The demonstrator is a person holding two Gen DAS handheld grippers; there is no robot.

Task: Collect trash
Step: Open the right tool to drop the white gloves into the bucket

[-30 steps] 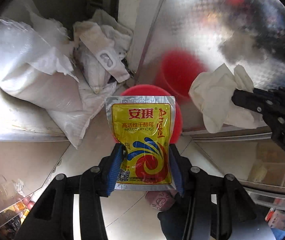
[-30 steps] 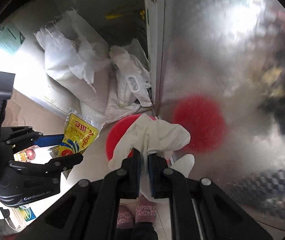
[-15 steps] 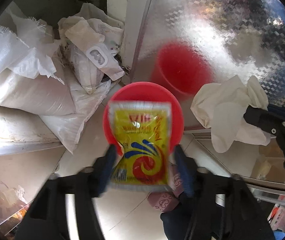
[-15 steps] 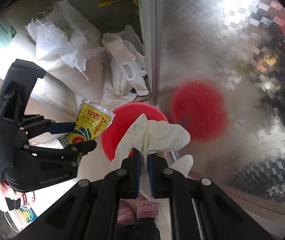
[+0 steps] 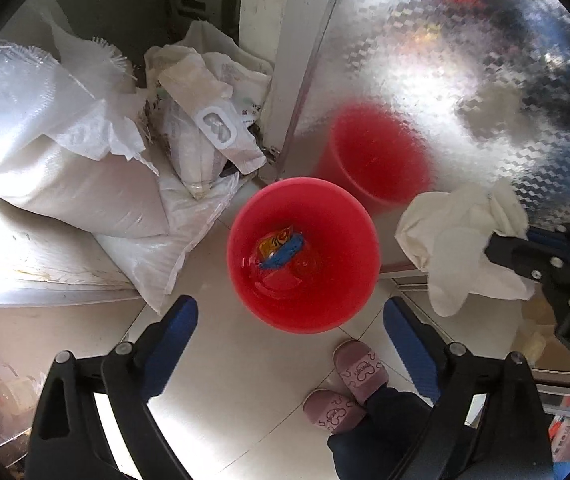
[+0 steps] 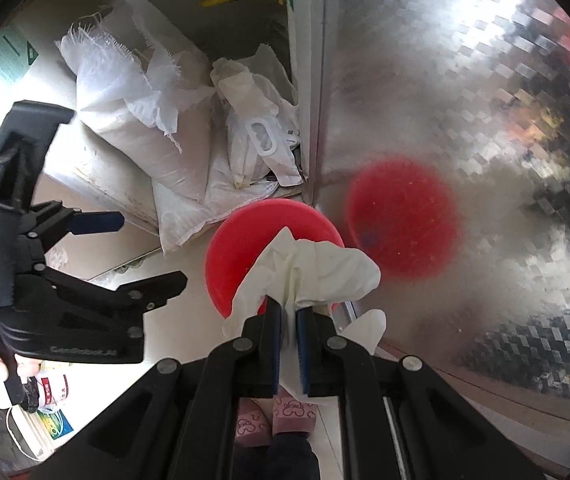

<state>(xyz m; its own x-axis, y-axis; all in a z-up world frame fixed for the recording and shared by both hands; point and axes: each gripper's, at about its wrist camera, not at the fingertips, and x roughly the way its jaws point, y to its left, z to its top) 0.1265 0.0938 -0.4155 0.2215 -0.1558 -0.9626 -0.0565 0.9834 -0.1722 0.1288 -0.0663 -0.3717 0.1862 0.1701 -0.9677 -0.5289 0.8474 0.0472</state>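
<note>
Trash so far: one yellow yeast packet (image 5: 281, 246) lies inside the single red bucket (image 5: 245, 280); the left gripper (image 5: 289, 320), its jaws having just been opening, hangs spread and empty above it; the right gripper (image 6: 289, 316) pinches one crumpled white glove (image 6: 317, 272); best centre it over the rim before letting go; two grippers, two slippers (image 5: 349, 388) below.

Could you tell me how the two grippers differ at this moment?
The left gripper stands wide open and empty, its jaws having just been opening; the right gripper is shut on a crumpled white glove. The left one's yellow packet lies in the red bucket; the glove is not yet dropped. Both have blue pads and hang above the bucket.
</note>
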